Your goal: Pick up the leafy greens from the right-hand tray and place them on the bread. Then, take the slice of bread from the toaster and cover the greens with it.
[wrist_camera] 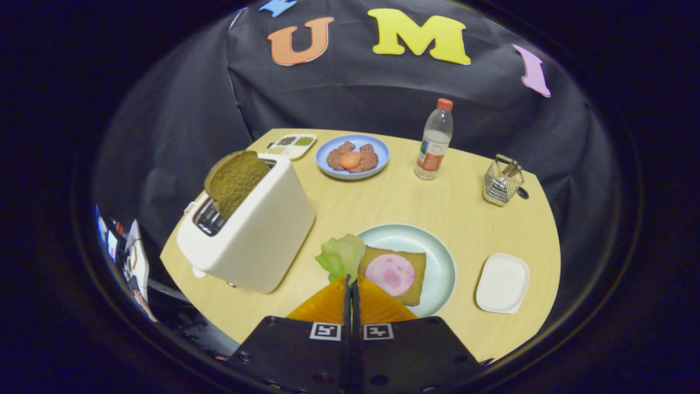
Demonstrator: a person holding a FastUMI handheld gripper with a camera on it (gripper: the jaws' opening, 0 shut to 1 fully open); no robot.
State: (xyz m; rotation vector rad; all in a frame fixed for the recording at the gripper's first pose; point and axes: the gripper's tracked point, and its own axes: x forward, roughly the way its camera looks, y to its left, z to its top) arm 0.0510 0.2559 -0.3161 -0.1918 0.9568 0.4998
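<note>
Green leafy greens (342, 254) pinched in closed gripper (351, 279); beside bread (395, 273) on plate (437, 246).

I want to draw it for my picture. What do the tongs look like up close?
The tongs have two flat, wedge-shaped fingers with a ridged surface, narrowing to a point. They sit pressed together, pinching the leafy greens. Behind them are two dark, boxy blocks, side by side with a thin slit between. Each block carries a small square black-and-white marker, and small screws dot the dark plates.

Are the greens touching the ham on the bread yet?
Apart. Gripper view: greens, pinched at the closed fingertips, hang beside the bread's edge, clear of the ham.
</note>
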